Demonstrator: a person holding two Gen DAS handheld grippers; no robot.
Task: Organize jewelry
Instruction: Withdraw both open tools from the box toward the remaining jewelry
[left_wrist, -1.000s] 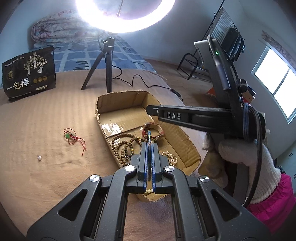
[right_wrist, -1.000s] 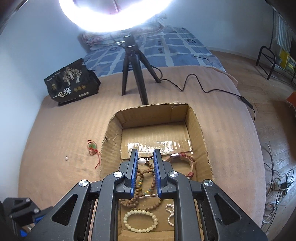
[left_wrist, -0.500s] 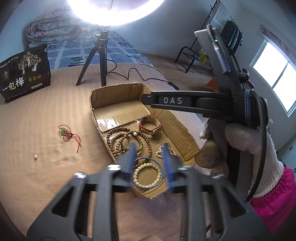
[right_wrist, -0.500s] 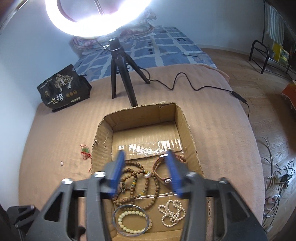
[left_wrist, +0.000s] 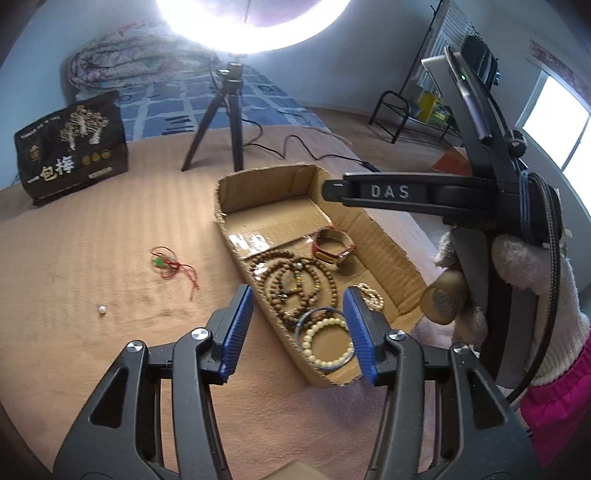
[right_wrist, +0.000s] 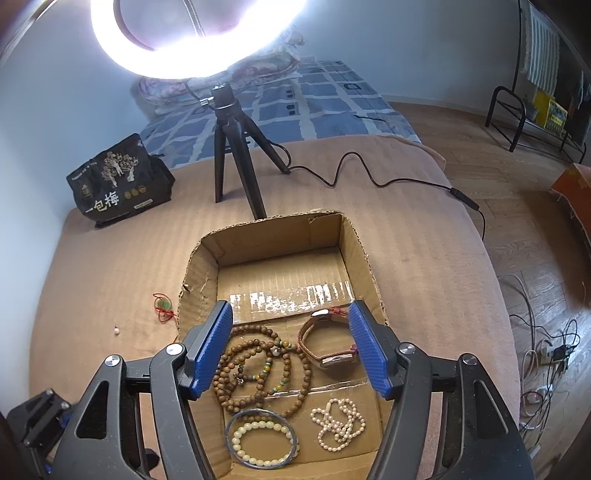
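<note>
An open cardboard box (right_wrist: 207, 258) (left_wrist: 384, 240) lies on the tan blanket. It holds brown wooden bead strands (right_wrist: 258, 369) (left_wrist: 291, 284), a watch with a brown strap (right_wrist: 328, 343) (left_wrist: 332, 251), a pearl necklace (right_wrist: 340, 428) (left_wrist: 371, 295), and a cream bead bracelet inside a blue bangle (right_wrist: 262, 439) (left_wrist: 325, 339). A red cord with a green pendant (left_wrist: 166, 262) (right_wrist: 164, 306) and a loose white pearl (left_wrist: 100, 309) (right_wrist: 116, 331) lie on the blanket left of the box. My left gripper (left_wrist: 299, 328) is open and empty above the box's near end. My right gripper (right_wrist: 291, 347) is open and empty above the box.
A ring light on a black tripod (right_wrist: 236, 155) (left_wrist: 229, 118) stands behind the box, its cable (right_wrist: 369, 177) trailing right. A black printed bag (right_wrist: 118, 181) (left_wrist: 70, 147) stands at the back left. The blanket's edge drops to wooden floor on the right (right_wrist: 535, 295).
The left gripper opened and dropped the blue bangle into the box around the cream bracelet. The right gripper opened and released a white pearl into the box.
</note>
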